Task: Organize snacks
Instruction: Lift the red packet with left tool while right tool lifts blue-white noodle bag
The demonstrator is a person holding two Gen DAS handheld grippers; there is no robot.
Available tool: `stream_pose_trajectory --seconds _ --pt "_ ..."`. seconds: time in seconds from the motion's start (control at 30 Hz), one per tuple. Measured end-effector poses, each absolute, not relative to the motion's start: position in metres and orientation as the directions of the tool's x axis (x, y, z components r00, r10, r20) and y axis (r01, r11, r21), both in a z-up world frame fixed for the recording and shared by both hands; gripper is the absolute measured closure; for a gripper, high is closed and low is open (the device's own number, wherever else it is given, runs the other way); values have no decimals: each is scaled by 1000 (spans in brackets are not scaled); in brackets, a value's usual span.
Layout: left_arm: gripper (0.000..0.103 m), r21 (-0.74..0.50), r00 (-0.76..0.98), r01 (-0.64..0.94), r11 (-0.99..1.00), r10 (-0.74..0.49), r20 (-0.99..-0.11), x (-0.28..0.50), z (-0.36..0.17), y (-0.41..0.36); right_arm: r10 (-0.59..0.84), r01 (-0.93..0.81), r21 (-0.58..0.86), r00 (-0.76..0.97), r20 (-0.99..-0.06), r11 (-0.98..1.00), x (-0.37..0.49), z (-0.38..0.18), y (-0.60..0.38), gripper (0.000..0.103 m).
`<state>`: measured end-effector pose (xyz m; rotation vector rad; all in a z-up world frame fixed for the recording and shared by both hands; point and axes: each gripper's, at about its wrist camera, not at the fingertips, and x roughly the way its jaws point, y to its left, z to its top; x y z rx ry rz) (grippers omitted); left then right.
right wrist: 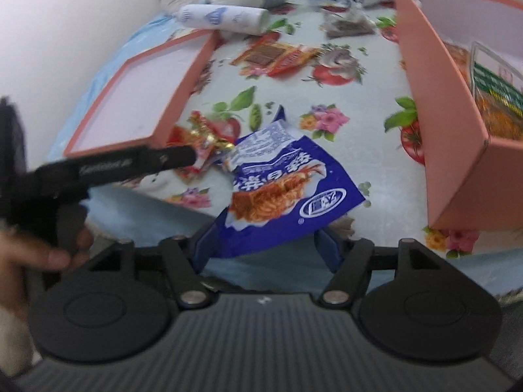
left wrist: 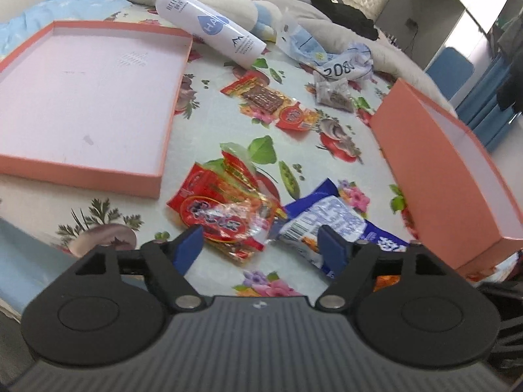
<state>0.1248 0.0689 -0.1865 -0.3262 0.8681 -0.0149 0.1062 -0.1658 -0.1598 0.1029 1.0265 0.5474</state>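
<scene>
A red snack packet [left wrist: 225, 209] lies on the floral bed sheet just ahead of my left gripper [left wrist: 260, 245], which is open and empty above it. A blue noodle packet [left wrist: 330, 219] lies to its right. In the right wrist view the blue noodle packet [right wrist: 287, 189] lies between the open fingers of my right gripper [right wrist: 264, 248], its near edge over them. A second red snack packet [left wrist: 271, 103] and a clear bag of dark snacks [left wrist: 335, 96] lie farther back. The pink box [right wrist: 451, 124] at the right holds an orange snack pack [right wrist: 497, 98].
The pink box lid [left wrist: 81, 98] lies open side up at the left. A white bottle [left wrist: 209, 27], a plush toy [left wrist: 261, 16] and crumpled wrappers [left wrist: 346, 62] lie at the back by a grey duvet. The left gripper's black body [right wrist: 108, 166] crosses the right wrist view.
</scene>
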Motion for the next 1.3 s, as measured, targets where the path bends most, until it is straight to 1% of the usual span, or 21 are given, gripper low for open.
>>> stream_pose_trajectory --seconds 0.07,0.2,0.3,0.33,0.37,0.4,0.43,0.57,0.63,0.7,0.87,0.93,1.07,1.17,1.27,1.3 --pt "21 -253 648 -126 959 -114 -753 131 -188 68 469 -414 297 416 -779 860 105 -152 -164 35" --pt "21 -233 640 -100 967 -117 -760 141 -190 68 470 -450 272 422 -775 851 109 -142 -164 35" --pt "20 -176 639 -61 982 -97 -763 148 -191 66 456 -474 230 443 -772 850 110 -132 -168 35" --pt "20 -165 636 -47 985 -98 -765 150 -192 66 460 -480 230 443 -769 847 111 -130 -169 33" --pt "20 -156 636 -35 987 -98 -765 151 -192 66 465 -487 230 442 -767 843 112 -129 -171 27" --pt "20 -144 638 -17 989 -100 -763 152 -193 65 463 -491 224 445 -766 842 113 -128 -171 18" --pt "19 -123 638 10 992 -102 -764 153 -194 64 460 -498 212 452 -764 841 114 -128 -171 16" --pt "17 -3 620 116 993 -75 -781 160 -200 57 446 -529 174 444 -777 831 125 -138 -155 16" --pt "16 34 599 169 985 -75 -797 163 -205 57 458 -553 167 444 -770 817 132 -143 -147 16" --pt "16 58 587 212 976 -80 -806 165 -209 57 454 -570 158 425 -783 806 144 -152 -139 16" --pt "15 79 564 262 962 -86 -821 171 -218 60 388 -600 66 425 -818 797 170 -174 -125 16" --pt "14 45 558 261 964 -113 -822 174 -221 65 384 -621 44 425 -820 782 176 -181 -122 16" --pt "14 6 552 279 960 -156 -819 175 -224 70 363 -656 41 364 -858 754 190 -203 -115 16" --pt "14 -4 548 284 959 -166 -820 175 -224 71 376 -679 51 340 -862 732 193 -210 -112 15" --pt "18 2 554 284 959 -163 -816 175 -224 70 392 -699 55 332 -858 713 193 -212 -110 14" --pt "21 5 559 282 960 -160 -813 175 -224 70 395 -700 60 328 -858 711 194 -213 -110 14"
